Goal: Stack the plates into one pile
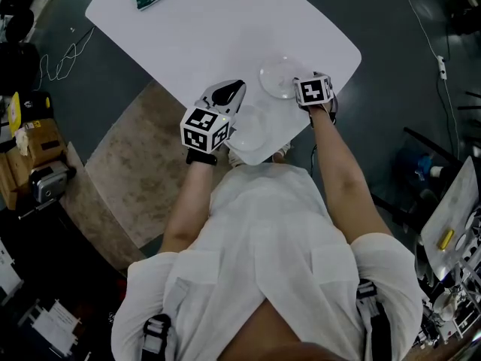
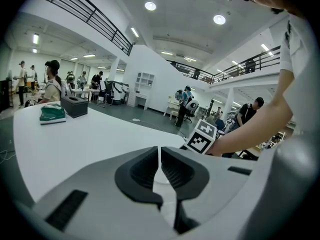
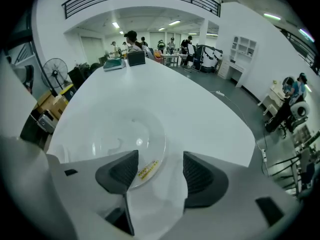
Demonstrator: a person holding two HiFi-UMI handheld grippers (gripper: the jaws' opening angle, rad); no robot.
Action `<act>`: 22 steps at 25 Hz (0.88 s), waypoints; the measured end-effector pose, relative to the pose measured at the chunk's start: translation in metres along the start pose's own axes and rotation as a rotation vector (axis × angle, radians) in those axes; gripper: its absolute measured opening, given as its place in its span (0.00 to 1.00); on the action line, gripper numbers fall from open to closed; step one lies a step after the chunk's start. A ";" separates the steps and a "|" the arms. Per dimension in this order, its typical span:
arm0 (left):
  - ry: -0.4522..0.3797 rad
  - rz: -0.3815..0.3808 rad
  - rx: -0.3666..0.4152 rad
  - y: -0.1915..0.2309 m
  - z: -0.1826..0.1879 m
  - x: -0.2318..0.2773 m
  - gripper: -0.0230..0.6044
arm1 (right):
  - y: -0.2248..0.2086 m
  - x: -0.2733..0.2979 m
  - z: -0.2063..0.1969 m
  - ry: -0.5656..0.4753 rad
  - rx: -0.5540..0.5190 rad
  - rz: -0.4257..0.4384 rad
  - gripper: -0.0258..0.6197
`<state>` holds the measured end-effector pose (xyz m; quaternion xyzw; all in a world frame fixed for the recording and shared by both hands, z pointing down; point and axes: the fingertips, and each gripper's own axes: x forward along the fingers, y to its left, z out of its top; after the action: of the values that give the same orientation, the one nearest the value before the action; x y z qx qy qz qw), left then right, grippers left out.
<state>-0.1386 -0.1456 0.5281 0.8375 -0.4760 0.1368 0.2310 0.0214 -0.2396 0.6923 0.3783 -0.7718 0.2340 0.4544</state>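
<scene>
My right gripper (image 3: 160, 173) has its jaws wide apart, with nothing pressed between them. The clear plate (image 3: 125, 134) lies flat on the white table (image 3: 200, 104), just ahead of the jaws and off toward the one at the left of the right gripper view. That jaw's tip overlaps the plate's near rim. A yellow label (image 3: 148, 169) on that rim sits in the gap beside it. The other jaw is clear of the plate. My left gripper (image 2: 160, 156) has its jaws drawn together to a thin slit. A second plate (image 1: 252, 130) lies just beside it; I cannot tell if they pinch it.
</scene>
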 end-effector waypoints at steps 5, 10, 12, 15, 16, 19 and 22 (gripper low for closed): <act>0.003 -0.022 0.007 -0.002 0.002 0.006 0.07 | -0.011 -0.011 -0.020 0.032 0.054 -0.037 0.48; 0.001 -0.065 0.021 -0.016 0.005 0.017 0.07 | -0.034 -0.030 -0.053 0.031 0.101 -0.119 0.48; 0.004 -0.087 0.030 -0.023 0.006 0.022 0.07 | -0.041 -0.038 -0.066 0.037 0.128 -0.141 0.48; 0.014 -0.121 0.045 -0.033 0.009 0.031 0.07 | -0.047 -0.045 -0.075 0.014 0.174 -0.148 0.48; 0.018 -0.132 0.050 -0.037 0.009 0.033 0.07 | -0.049 -0.047 -0.079 0.017 0.182 -0.157 0.48; 0.029 -0.159 0.062 -0.046 0.008 0.040 0.07 | -0.053 -0.051 -0.090 0.028 0.210 -0.172 0.48; 0.038 -0.178 0.073 -0.057 0.007 0.044 0.07 | -0.055 -0.055 -0.100 0.025 0.258 -0.168 0.48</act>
<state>-0.0674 -0.1567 0.5276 0.8817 -0.3897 0.1487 0.2205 0.1340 -0.1819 0.6922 0.4938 -0.6953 0.2973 0.4293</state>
